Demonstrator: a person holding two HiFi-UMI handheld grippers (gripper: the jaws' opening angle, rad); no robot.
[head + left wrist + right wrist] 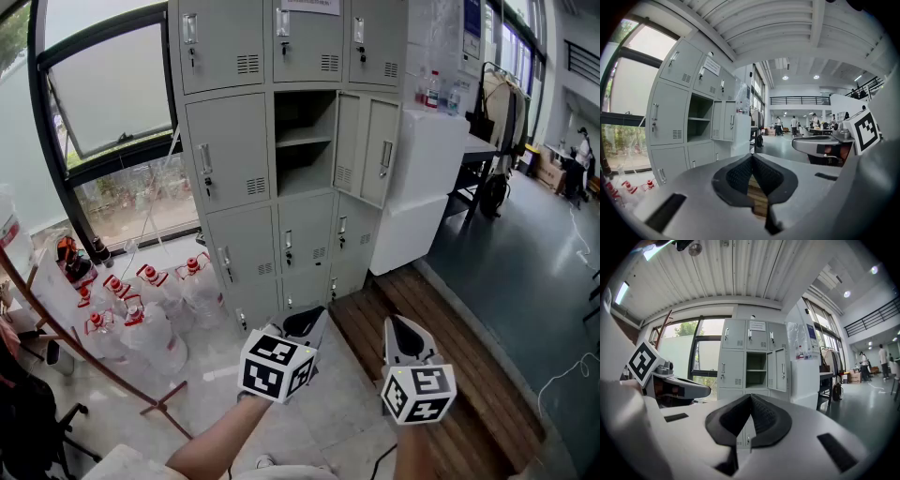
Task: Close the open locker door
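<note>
- Black-padded left gripper [306, 323] sits nearest, low and left of centre in the head view. Its jaws are pressed together with nothing between them, and its marker cube [277, 366] faces the camera.
- Just beside it, the right gripper [405, 336] is closed tight in the same way and is empty, over wooden planks [469, 375].
- Pale tiles [328, 412] lie under the left gripper.
- Further left, clear jugs [150, 300] with red caps stand on the floor below a window [112, 94].
- Ahead, well apart from both grippers, stands a grey locker bank [230, 150], three columns wide.
- The compartment [303, 141] in its middle column is open, with one shelf across it.
- The locker door [380, 150] hangs swung out to the right of that compartment, in front of the right column, with its handle showing.
- Right of the lockers is a white block [427, 178] with bottles [433, 91] on top.
- Farthest off, the left gripper view shows people [793, 126] standing in a long hall.
</note>
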